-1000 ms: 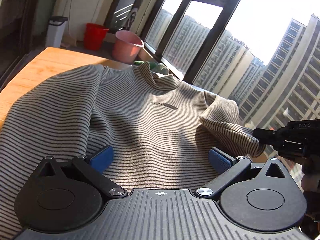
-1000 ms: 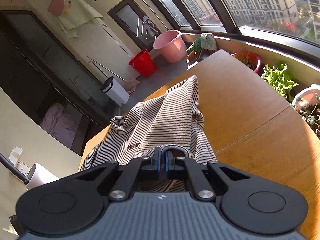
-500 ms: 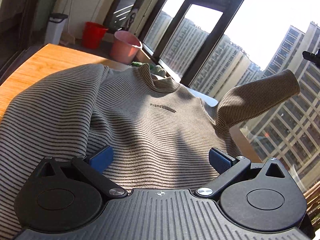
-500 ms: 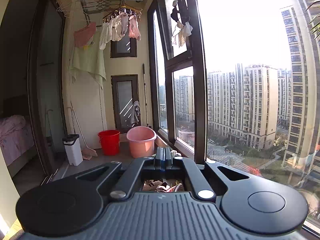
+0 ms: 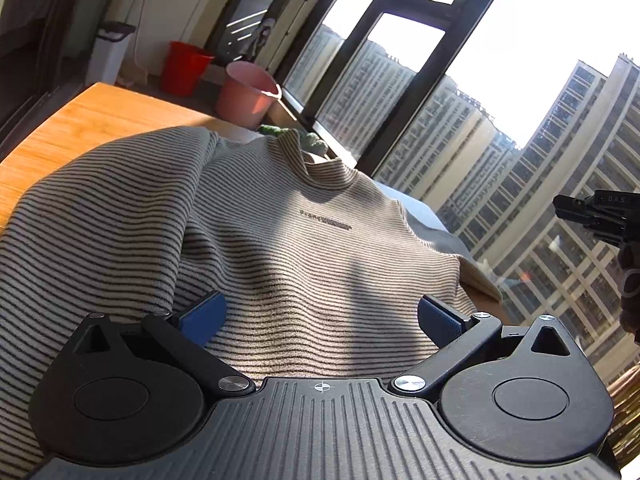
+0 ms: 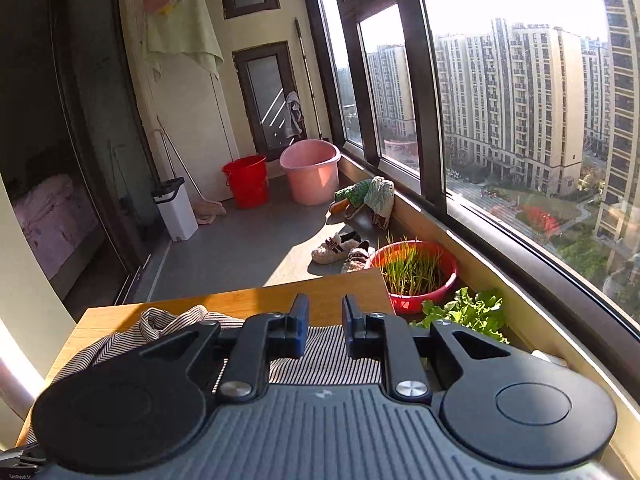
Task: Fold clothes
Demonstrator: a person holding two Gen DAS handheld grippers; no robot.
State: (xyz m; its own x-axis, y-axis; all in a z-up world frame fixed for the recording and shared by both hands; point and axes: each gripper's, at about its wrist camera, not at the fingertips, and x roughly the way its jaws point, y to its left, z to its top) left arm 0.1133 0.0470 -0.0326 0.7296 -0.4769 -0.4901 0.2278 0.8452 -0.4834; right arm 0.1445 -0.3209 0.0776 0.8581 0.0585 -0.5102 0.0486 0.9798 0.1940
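A beige sweater with thin dark stripes (image 5: 280,240) lies front-up on the wooden table (image 5: 80,128), collar toward the window. My left gripper (image 5: 320,316) is open wide, its blue pads resting on the sweater's lower body. My right gripper (image 6: 324,328) is open a little and empty, held above the sweater (image 6: 320,356) near the table's far edge (image 6: 240,300). It also shows at the right edge of the left wrist view (image 5: 596,212). The sweater's right sleeve hangs over the table's right side (image 5: 480,280).
A red bucket (image 6: 246,180) and a pink tub (image 6: 312,176) stand on the balcony floor beyond the table. A red basin of grass (image 6: 412,276) and leafy greens (image 6: 464,312) sit by the window sill. Shoes (image 6: 340,248) and a white bin (image 6: 176,208) are on the floor.
My right gripper lifted the right sleeve high, then opened and let it go. The sleeve has dropped over the table's right side. My left gripper stayed in place.
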